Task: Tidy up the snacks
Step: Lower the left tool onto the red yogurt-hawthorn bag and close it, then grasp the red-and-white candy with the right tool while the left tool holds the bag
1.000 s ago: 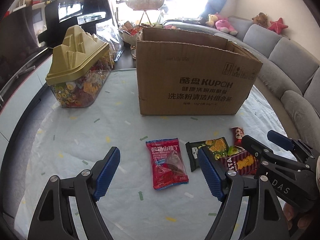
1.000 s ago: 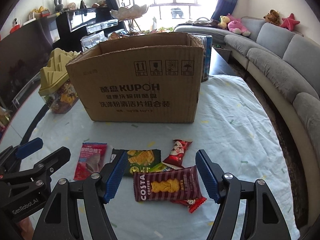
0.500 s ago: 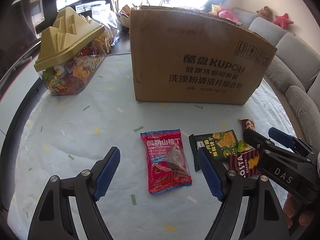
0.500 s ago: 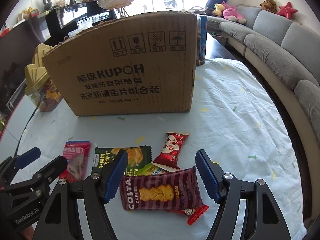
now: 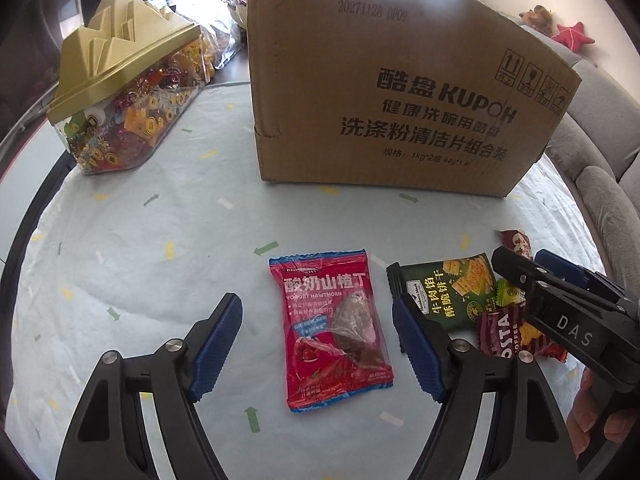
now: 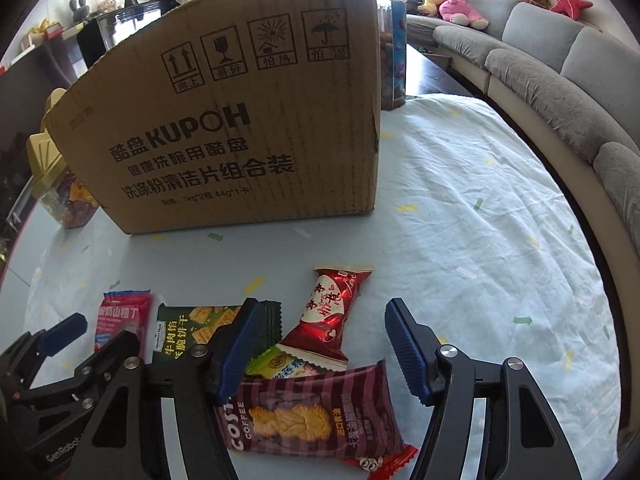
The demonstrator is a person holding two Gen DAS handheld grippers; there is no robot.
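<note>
A red yogurt hawthorn packet (image 5: 334,326) lies flat on the cloth between the fingers of my left gripper (image 5: 316,344), whose jaws are closing without touching it. Right of it lies a green cracker packet (image 5: 446,292) (image 6: 200,330). My right gripper (image 6: 320,350) hangs over a maroon Costa biscuit packet (image 6: 308,412), a red candy packet (image 6: 330,312) and a small green sweet (image 6: 276,364); its jaws are closing, apart from the packets. The brown cardboard box (image 5: 392,92) (image 6: 240,128) stands behind the snacks.
A clear candy container with a gold lid (image 5: 124,92) stands at the back left. A grey sofa (image 6: 560,76) curves along the right, past the round table's edge (image 6: 600,264). A tall patterned tin (image 6: 394,52) stands behind the box. A hand (image 5: 592,408) holds the right gripper.
Both grippers have come lower and closer to the snacks, so the packets and box look larger. Both pairs of jaws have narrowed a little. No packet has moved.
</note>
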